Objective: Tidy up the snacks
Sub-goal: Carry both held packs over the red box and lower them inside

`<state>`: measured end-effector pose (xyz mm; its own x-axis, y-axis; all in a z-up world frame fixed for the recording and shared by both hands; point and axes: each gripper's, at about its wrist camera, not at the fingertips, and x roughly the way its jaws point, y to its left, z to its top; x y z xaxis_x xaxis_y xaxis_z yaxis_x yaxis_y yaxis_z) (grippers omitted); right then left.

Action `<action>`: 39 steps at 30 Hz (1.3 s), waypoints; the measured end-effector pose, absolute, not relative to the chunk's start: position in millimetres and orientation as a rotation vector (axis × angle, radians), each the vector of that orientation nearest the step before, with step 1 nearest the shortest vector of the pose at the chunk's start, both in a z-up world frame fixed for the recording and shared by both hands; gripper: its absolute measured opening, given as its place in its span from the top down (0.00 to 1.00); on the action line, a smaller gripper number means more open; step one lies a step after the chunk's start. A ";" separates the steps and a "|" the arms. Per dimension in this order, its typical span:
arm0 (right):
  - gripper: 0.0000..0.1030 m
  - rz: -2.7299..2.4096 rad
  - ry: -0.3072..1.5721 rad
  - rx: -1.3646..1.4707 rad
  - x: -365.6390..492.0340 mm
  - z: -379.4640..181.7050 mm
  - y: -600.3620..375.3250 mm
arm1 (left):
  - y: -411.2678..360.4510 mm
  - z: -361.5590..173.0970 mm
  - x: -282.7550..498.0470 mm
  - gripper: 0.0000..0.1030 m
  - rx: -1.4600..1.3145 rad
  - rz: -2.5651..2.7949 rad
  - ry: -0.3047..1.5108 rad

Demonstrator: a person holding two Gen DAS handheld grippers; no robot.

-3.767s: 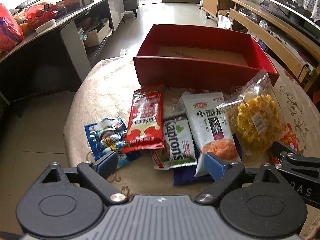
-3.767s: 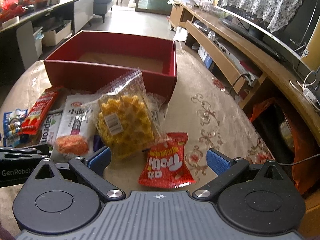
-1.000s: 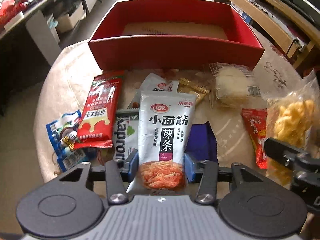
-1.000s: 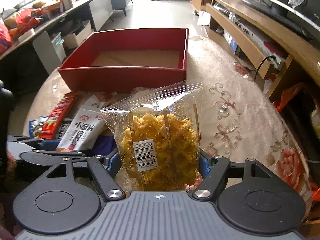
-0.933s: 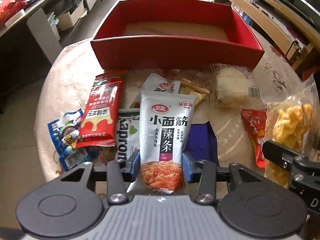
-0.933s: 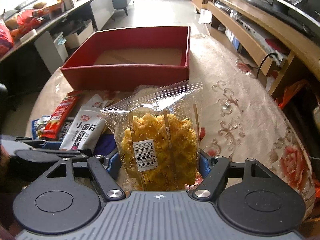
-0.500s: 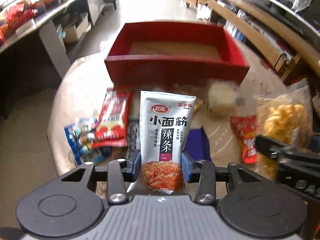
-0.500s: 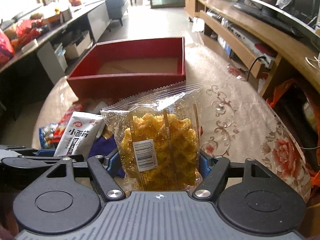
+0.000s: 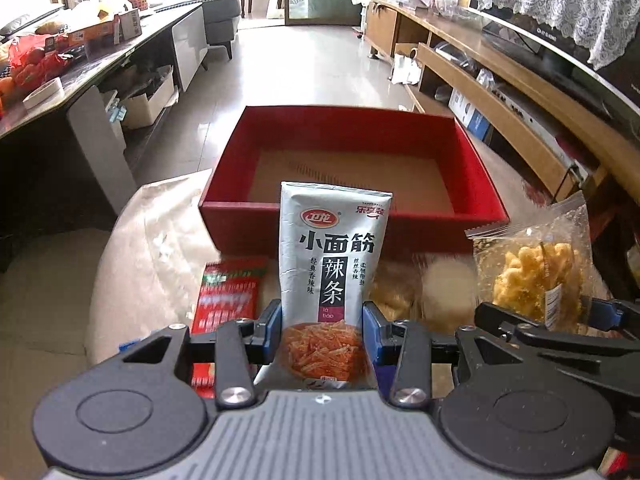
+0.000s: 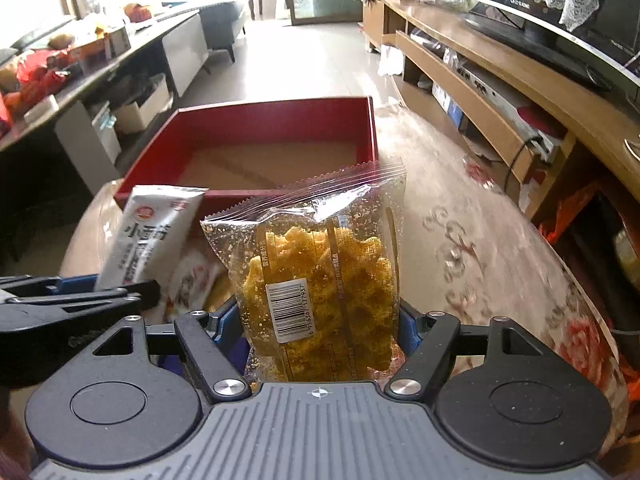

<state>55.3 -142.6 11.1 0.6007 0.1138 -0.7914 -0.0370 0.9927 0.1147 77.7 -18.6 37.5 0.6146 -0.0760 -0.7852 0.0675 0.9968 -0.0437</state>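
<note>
My left gripper (image 9: 322,330) is shut on a white spicy-strip packet (image 9: 332,256) and holds it upright above the table, in front of the empty red box (image 9: 476,168). My right gripper (image 10: 320,330) is shut on a clear bag of yellow snacks (image 10: 320,264), also raised. The bag shows at the right of the left wrist view (image 9: 536,272). The white packet (image 10: 148,232) and the left gripper (image 10: 76,292) show at the left of the right wrist view. The red box (image 10: 372,132) lies beyond both.
A red packet (image 9: 226,300) and pale snack bags (image 9: 424,284) lie on the cloth-covered round table (image 10: 472,232). A cluttered desk (image 9: 80,68) stands to the left, a wooden TV bench (image 10: 500,80) to the right.
Both grippers closed on their snacks from open and have lifted them off the table, tilting up toward the red box. The view now sits higher above the remaining packets.
</note>
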 end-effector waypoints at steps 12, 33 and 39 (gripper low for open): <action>0.24 0.067 0.869 0.107 104.1 22.9 -146.2 | -24.1 50.5 129.0 0.61 -0.044 -0.067 0.863; 0.24 0.090 0.885 0.130 196.4 -4.9 -145.5 | -32.5 21.5 222.2 0.62 -0.070 0.016 0.883; 0.25 0.111 0.907 0.126 204.4 -15.7 -139.7 | -29.1 9.0 227.9 0.62 -0.059 0.046 0.910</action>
<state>204.4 -139.7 -15.7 0.6112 0.1487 -0.7774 -0.0426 0.9870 0.1553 227.9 -29.1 9.0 0.6129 0.0145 -0.7900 -0.0644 0.9974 -0.0316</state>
